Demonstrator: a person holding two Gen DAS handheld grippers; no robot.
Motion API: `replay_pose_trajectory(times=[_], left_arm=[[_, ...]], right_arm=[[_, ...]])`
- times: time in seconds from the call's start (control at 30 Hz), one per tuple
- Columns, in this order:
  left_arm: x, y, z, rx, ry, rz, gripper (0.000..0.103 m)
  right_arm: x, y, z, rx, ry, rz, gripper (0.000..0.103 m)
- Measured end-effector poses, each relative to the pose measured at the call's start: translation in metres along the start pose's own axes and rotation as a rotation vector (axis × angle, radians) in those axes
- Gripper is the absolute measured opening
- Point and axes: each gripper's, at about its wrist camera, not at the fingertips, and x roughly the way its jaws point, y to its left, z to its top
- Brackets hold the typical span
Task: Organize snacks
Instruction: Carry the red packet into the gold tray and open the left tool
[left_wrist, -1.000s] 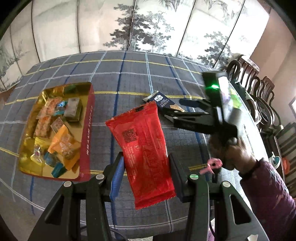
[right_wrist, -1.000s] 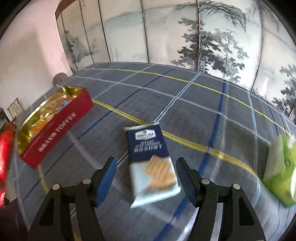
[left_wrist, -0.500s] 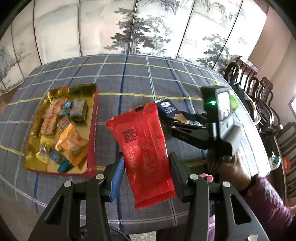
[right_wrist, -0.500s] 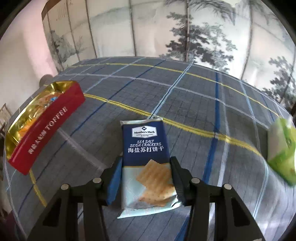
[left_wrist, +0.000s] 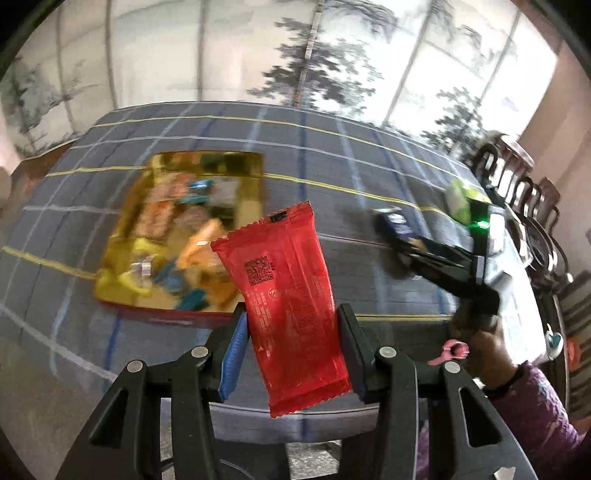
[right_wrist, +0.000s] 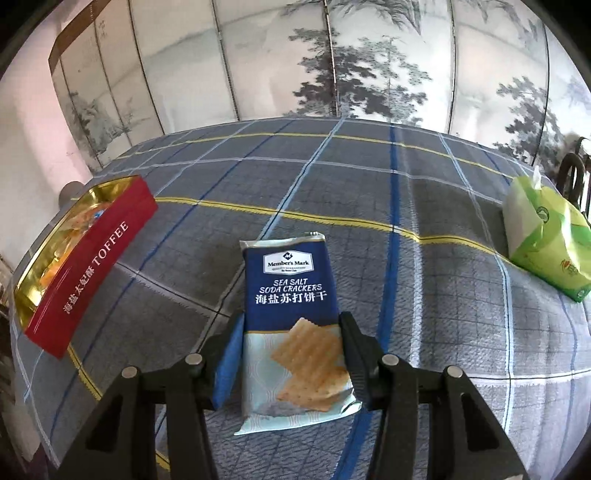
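One red packet (left_wrist: 291, 306), one cracker packet (right_wrist: 291, 325), one toffee tin (right_wrist: 92, 262)

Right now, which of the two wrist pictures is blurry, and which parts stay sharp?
Left wrist view: tin and tablecloth smeared by motion, red packet sharp. Right wrist view: crisp, cracker pack lettering readable; fisheye bends both.

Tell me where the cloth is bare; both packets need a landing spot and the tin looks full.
Bare cloth lies between the toffee tin and the cracker packet, and between that packet and the green tissue pack. The far side toward the screen is free too. The tin's inside is crowded.
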Motion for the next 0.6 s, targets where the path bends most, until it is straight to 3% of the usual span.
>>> replay_pose_trajectory(times=[0.17, 0.4, 0.6], left_arm=[[-0.002, 0.039, 0.004, -0.039, -0.006, 0.06, 0.043], [0.005, 0.066, 0.022, -0.01, -0.04, 0.148, 0.043], [0.025, 0.082, 0.039, -0.007, -0.035, 0.167, 0.043]], right_arm=[[0.003, -0.001, 0.001, 0.006, 0.006, -0.008, 0.051], [0.005, 0.002, 0.001, 0.001, 0.013, -0.012, 0.051], [0.005, 0.003, 0.001, -0.001, 0.014, -0.015, 0.051]])
